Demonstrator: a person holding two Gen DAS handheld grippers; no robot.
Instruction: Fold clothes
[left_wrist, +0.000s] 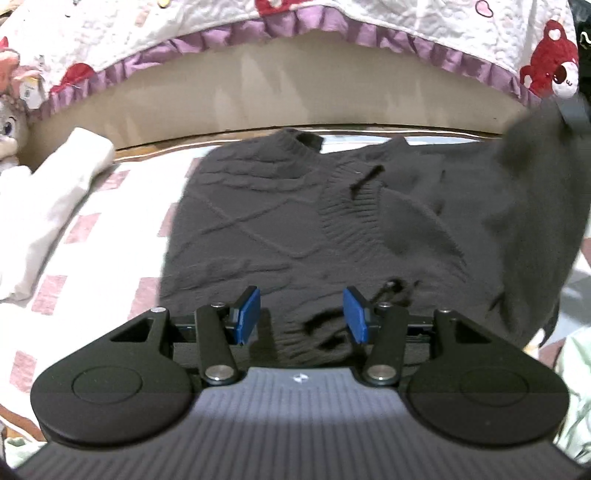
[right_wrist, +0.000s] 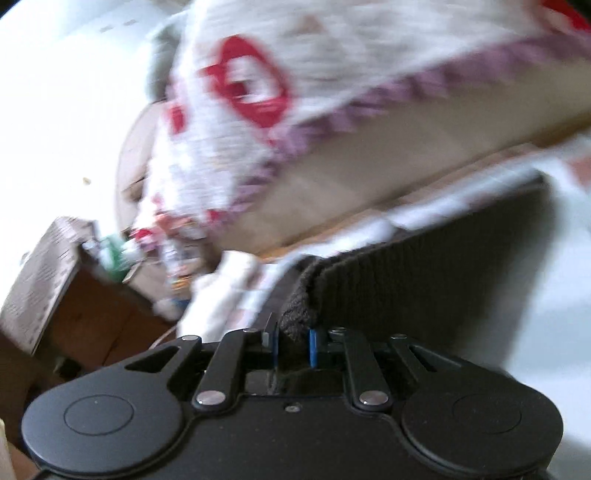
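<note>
Currently right gripper (right_wrist: 293, 345) clamped on knit edge of dark sweater (left_wrist: 295, 221), that side raised off the bed (left_wrist: 110, 206). Left gripper (left_wrist: 301, 314) parted, empty, poised over lower hem. Sweater body flat on bed, white folded garment (left_wrist: 48, 206) apart. Step: side fold. Next: carry raised edge across, lay flat.

The left gripper (left_wrist: 301, 314) is built of matte black plastic, with two round lobes at either side, each marked by a faint raised circle. Flat black link arms are pinned with silver screws, and triangular cut-outs are set into the shoulders. Blue rectangular pads (left_wrist: 247, 312) are carried on the fingers. A grey ribbed panel with a small white mark is seen behind. The right gripper (right_wrist: 293, 341) is made alike, with narrower slots.
</note>
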